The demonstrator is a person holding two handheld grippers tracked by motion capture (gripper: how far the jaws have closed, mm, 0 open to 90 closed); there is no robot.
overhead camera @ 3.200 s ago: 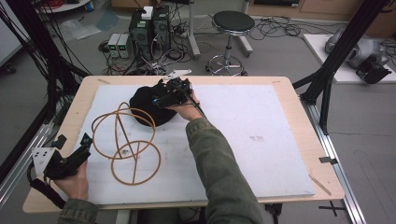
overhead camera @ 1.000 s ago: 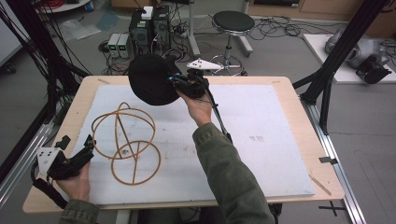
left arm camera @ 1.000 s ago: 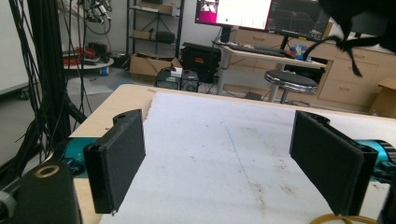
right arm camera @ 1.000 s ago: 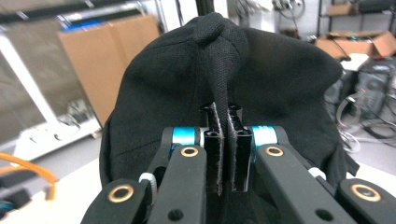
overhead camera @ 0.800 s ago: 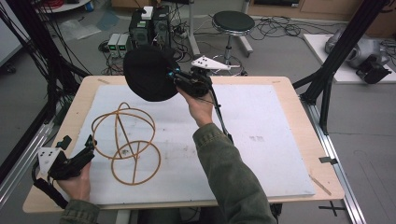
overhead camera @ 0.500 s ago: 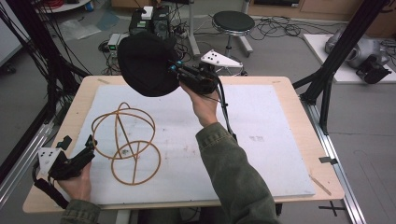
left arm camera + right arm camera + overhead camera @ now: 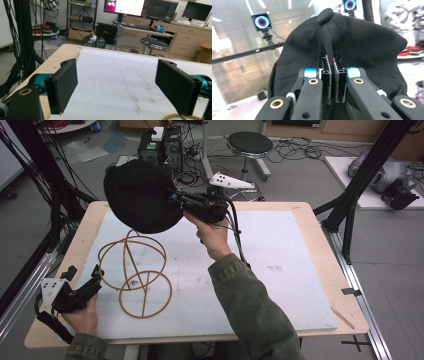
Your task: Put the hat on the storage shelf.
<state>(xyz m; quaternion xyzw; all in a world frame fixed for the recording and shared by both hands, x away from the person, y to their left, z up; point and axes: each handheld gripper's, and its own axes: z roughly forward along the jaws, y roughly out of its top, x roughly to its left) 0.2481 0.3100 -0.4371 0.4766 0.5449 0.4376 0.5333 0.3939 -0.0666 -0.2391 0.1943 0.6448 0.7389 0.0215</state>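
High view: the right tongs (image 7: 176, 200), upper centre of the frame, pinch a black cap (image 7: 140, 195) and hold it in the air, above the far left part of the surface (image 7: 300, 265). Right gripper view has the jaws pressed together on a fold of the cap (image 7: 352, 42). Below the cap a tan wire frame (image 7: 135, 270) of crossed hoops stands on the surface. At lower left the left tongs (image 7: 95, 279) are spread, nothing between them, just beside that frame.
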